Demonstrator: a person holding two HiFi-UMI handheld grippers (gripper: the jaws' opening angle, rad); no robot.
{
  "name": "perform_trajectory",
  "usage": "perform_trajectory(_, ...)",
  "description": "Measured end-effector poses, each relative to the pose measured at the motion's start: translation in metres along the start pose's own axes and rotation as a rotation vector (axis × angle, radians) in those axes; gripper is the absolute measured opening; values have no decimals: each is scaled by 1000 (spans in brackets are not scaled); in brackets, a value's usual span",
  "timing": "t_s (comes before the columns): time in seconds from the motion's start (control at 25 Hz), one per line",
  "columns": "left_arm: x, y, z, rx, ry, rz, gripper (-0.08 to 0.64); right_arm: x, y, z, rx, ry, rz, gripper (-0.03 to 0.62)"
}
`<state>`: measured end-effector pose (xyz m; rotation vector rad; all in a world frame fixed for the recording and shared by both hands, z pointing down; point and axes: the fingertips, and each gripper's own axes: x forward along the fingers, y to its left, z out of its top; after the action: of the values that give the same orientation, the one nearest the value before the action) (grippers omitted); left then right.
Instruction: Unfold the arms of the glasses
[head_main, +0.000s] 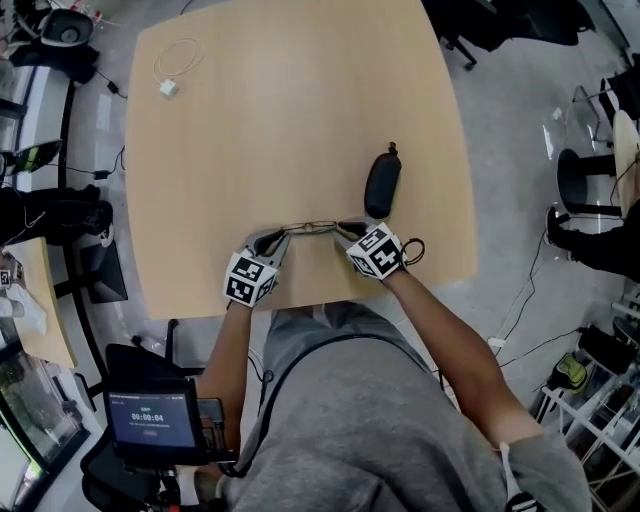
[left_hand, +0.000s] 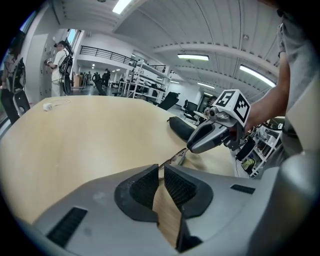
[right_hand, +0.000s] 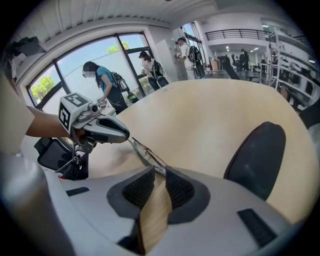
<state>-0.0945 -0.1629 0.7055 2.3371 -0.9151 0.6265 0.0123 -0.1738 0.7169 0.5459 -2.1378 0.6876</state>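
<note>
1. Glasses (head_main: 312, 227) sit at the near edge of the surface (head_main: 300, 100), spanned between both tools.
2. The left hand-held gripper (head_main: 279, 238) is clenched on their left end. The right hand-held gripper (head_main: 346, 233) pinches their right end.
3. The arms look folded flat, though they are too thin to be sure, so the unfolding appears not yet begun.
4. Just beyond, to the right, a black case (head_main: 382, 184) lies shut, its contents hidden.
5. At the far left corner lies a white cable (head_main: 175, 65).
</note>
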Motion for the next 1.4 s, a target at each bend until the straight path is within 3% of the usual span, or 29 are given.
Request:
perform_trajectory(0.36, 13, -25, -12, -15, 27, -47, 14, 4, 27, -15, -73, 52, 54, 54)
perform_trajectory(0.56, 16, -33, -21, -80, 7, -46, 15, 11, 43, -21, -134, 72, 90, 137)
perform_trajectory(0.84, 25, -47, -15, -131, -20, -69, 15, 15, 66, -19, -218, 69, 142, 143)
perform_trajectory(1.0, 25, -51, -12, -237, -65, -94, 15, 24, 82, -14, -240, 64, 164, 163)
perform_trajectory(1.12, 24, -59, -12, -331, -90, -128, 15, 30, 86, -16, -257, 75, 170, 213)
perform_trajectory(1.2, 21, -65, -13, -348, -90, -150, 15, 31, 85, -17, -274, 87, 171, 238)
perform_trajectory(1.24, 16, -65, -11, -315, -90, -147, 15, 31, 85, -17, -287, 94, 171, 247)
perform_trajectory(1.28, 9, -63, -7, -236, -90, -127, 15, 31, 85, -16, -305, 102, 172, 255)
perform_trajectory(1.4, -6, -56, 11, 204, -50, -49, 15, 31, 84, -20, -368, 121, 175, 270)
